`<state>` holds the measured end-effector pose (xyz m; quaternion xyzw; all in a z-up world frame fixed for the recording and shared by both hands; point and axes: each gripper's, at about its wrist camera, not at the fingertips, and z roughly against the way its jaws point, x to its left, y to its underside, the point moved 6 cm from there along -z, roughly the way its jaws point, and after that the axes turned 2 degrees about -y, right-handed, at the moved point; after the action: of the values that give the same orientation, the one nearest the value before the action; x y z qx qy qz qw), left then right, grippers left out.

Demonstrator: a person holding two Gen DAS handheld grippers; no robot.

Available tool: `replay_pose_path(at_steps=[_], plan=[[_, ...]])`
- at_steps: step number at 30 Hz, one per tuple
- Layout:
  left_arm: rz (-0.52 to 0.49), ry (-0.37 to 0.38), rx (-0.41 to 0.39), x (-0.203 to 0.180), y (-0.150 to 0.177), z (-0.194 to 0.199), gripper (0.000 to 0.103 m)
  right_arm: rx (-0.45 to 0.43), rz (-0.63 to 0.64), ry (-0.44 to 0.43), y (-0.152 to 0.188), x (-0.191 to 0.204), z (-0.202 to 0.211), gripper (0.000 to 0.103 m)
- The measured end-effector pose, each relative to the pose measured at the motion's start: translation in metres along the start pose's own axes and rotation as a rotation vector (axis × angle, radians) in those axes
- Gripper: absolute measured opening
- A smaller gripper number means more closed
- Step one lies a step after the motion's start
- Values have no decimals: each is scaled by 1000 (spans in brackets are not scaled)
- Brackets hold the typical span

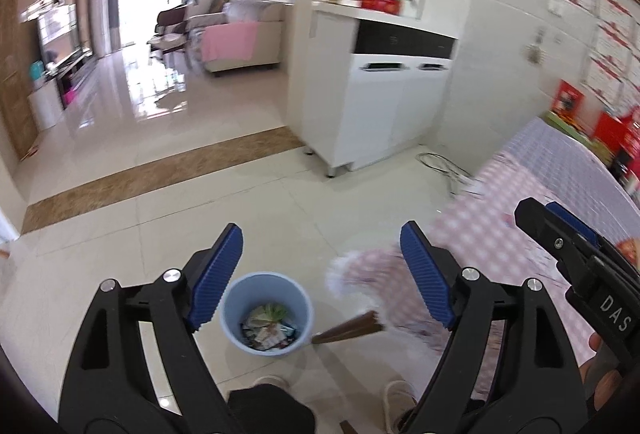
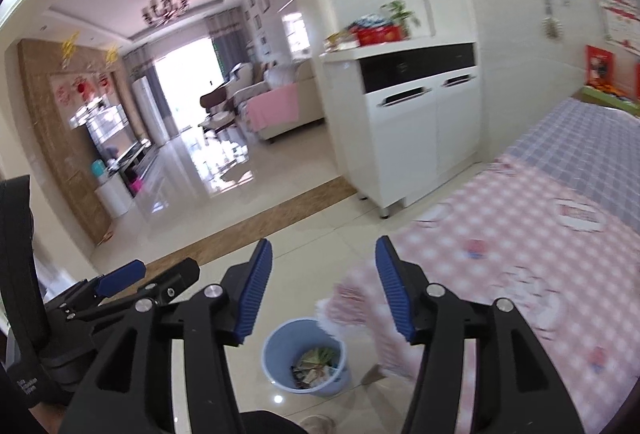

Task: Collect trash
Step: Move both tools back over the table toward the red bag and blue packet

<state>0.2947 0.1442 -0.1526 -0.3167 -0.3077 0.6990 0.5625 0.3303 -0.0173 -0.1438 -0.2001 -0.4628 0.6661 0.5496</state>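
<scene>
A light blue trash bin stands on the tiled floor below both grippers, with several wrappers and scraps lying in it. It also shows in the right wrist view. My left gripper is open and empty, held above the bin. My right gripper is open and empty, also above the bin and beside the table corner. The right gripper shows in the left wrist view at the far right, and the left gripper shows in the right wrist view at the lower left.
A table with a pink and blue checked cloth stands to the right, its corner hanging next to the bin. A white cabinet stands ahead against the wall. The living room with a sofa lies beyond. The person's shoes show below.
</scene>
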Motion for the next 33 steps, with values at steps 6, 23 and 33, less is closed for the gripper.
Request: replay_pose_path(at_steps=[6, 23, 33], plan=[[-108, 130, 14, -83, 12, 11, 80, -62, -97, 119, 8, -78, 61, 55], [-409, 372, 97, -320, 57, 3, 80, 9, -333, 381, 29, -294, 128, 55], [-432, 380, 159, -354, 63, -34, 80, 198, -322, 420, 49, -335, 77, 24]])
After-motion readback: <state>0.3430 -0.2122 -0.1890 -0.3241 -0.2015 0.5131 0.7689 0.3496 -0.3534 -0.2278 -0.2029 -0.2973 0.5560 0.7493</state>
